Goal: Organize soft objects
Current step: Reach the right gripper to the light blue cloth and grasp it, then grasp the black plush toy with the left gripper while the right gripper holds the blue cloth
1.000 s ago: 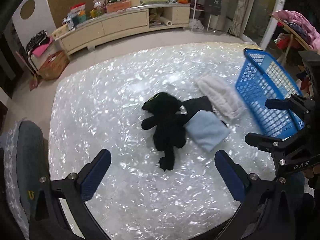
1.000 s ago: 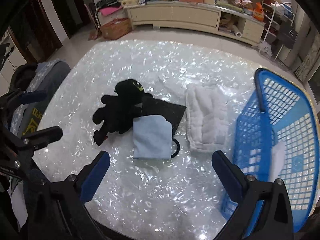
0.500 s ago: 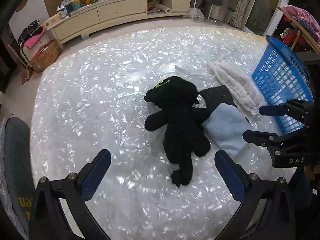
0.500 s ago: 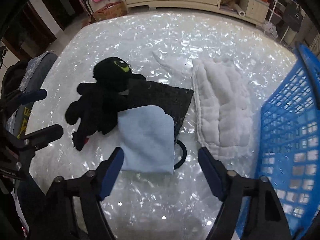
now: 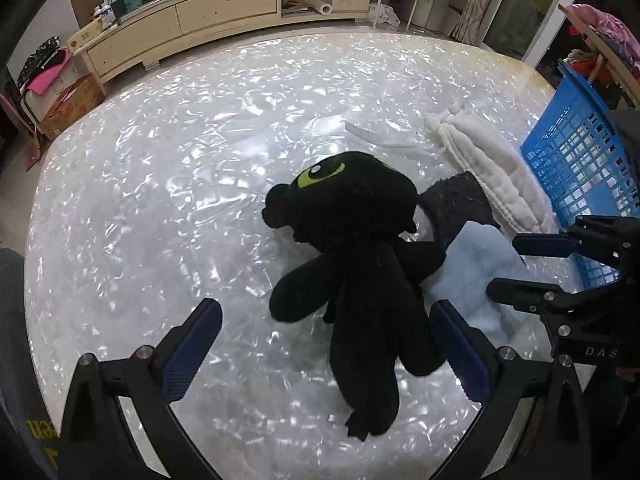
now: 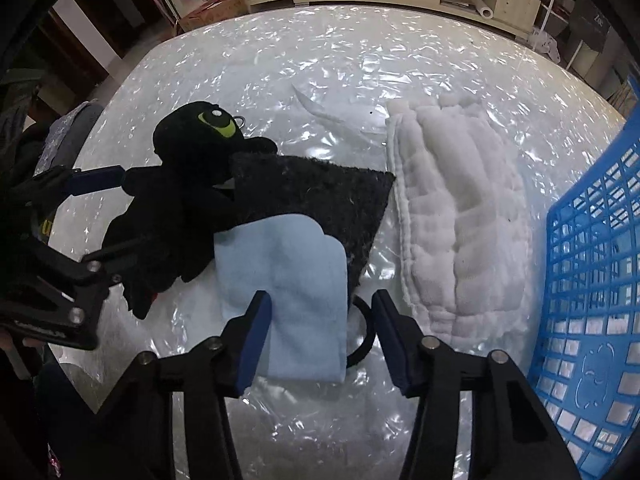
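Light blue cloth (image 6: 296, 280) on surface (image 6: 320, 60), overlapping dark mat: floppy, light, best pinched at near edge. Right tongs (image 6: 322, 334) closing astride it, not yet gripping. Left tongs (image 5: 324, 350) wide apart over black plush (image 5: 360, 264).

table: shiny pearly white top (image 5: 160, 168)
back wall: long cream cabinet (image 5: 224, 12), pretty cluttered
floor: pale tiles (image 5: 132, 80)
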`<state>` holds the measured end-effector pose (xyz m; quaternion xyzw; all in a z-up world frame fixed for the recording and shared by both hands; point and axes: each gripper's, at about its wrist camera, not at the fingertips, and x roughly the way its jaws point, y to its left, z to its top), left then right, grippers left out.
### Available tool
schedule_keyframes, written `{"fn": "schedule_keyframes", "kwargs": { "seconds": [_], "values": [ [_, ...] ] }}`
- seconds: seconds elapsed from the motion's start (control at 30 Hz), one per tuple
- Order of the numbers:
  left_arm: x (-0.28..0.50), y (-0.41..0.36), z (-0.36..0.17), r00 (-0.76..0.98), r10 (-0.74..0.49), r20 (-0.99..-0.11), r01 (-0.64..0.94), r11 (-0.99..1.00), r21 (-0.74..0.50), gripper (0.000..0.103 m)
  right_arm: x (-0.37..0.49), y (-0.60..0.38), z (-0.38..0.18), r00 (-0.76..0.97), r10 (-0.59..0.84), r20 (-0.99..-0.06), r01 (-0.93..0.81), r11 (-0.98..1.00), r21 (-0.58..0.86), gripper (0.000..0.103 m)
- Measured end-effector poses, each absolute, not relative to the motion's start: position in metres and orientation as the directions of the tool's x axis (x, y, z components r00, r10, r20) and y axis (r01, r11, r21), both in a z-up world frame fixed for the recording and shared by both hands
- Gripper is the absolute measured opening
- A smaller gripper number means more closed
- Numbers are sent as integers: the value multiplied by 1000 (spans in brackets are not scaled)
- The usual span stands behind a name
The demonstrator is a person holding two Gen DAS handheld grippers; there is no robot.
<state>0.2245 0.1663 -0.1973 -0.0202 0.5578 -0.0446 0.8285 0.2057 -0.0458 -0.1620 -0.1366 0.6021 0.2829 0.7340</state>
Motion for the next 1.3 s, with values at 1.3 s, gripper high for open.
{"fn": "schedule_keyframes", "kwargs": {
  "seconds": [1.3],
  "values": [
    [228,141,-232,337,-60,-940,14,998,-58,103,202,-87,-136,197,143,-970,-539,842,15,10]
  ]
}}
